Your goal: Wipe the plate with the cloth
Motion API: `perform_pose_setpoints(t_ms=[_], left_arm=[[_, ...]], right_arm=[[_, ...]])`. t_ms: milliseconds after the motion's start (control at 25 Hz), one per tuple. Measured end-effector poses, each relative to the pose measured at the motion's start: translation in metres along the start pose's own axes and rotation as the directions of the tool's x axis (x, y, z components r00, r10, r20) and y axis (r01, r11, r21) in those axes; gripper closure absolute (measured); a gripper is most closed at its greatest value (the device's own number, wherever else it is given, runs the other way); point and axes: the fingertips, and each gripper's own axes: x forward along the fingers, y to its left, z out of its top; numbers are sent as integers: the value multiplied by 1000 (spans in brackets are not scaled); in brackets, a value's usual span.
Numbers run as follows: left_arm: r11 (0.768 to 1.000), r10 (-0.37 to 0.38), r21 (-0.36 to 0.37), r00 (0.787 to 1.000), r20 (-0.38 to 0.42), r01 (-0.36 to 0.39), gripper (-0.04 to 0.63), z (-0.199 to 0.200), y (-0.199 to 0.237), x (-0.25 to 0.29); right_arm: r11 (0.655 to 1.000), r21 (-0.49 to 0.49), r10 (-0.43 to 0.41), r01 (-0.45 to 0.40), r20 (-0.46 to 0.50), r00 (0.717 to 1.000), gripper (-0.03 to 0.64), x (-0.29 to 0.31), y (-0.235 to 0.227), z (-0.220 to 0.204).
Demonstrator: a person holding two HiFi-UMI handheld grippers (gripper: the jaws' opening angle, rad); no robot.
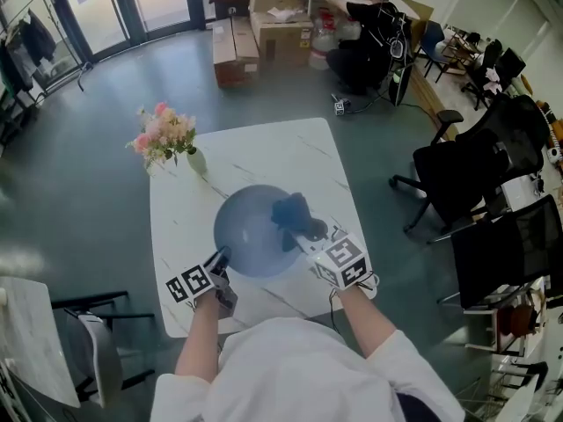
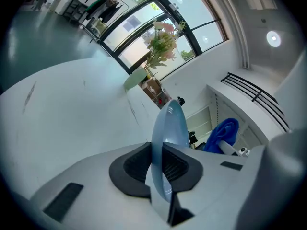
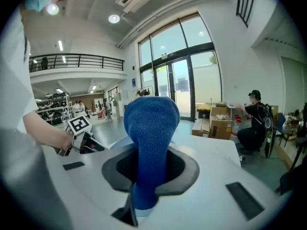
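Note:
A light blue plate (image 1: 249, 233) is held above the white marble table (image 1: 264, 152), tilted toward me. My left gripper (image 1: 221, 261) is shut on its lower left rim. In the left gripper view the plate (image 2: 169, 123) stands edge-on between the pads of that gripper (image 2: 161, 166). My right gripper (image 1: 310, 234) is shut on a dark blue cloth (image 1: 291, 213), which rests against the plate's right side. In the right gripper view the cloth (image 3: 150, 128) rises bunched from between the pads of the gripper (image 3: 147, 172). The cloth (image 2: 222, 134) also shows beyond the plate.
A vase of pink flowers (image 1: 165, 138) stands at the table's far left corner. Black office chairs (image 1: 475, 170) are to the right, another chair (image 1: 88, 341) at the near left. Cardboard boxes (image 1: 264, 33) and a seated person (image 1: 365, 29) are far behind.

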Motion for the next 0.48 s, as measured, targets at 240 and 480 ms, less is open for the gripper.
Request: perform_pose_setpoints(t_ms=[240, 480], left_arm=[[996, 63, -62, 998, -30, -65, 534, 1, 29, 20], [987, 117, -105, 991, -68, -124, 534, -2, 49, 40]], right_arm=[[982, 187, 2, -10, 43, 999, 532, -14, -3, -12], [969, 246, -28, 27, -2, 1000, 532, -21, -7, -37]])
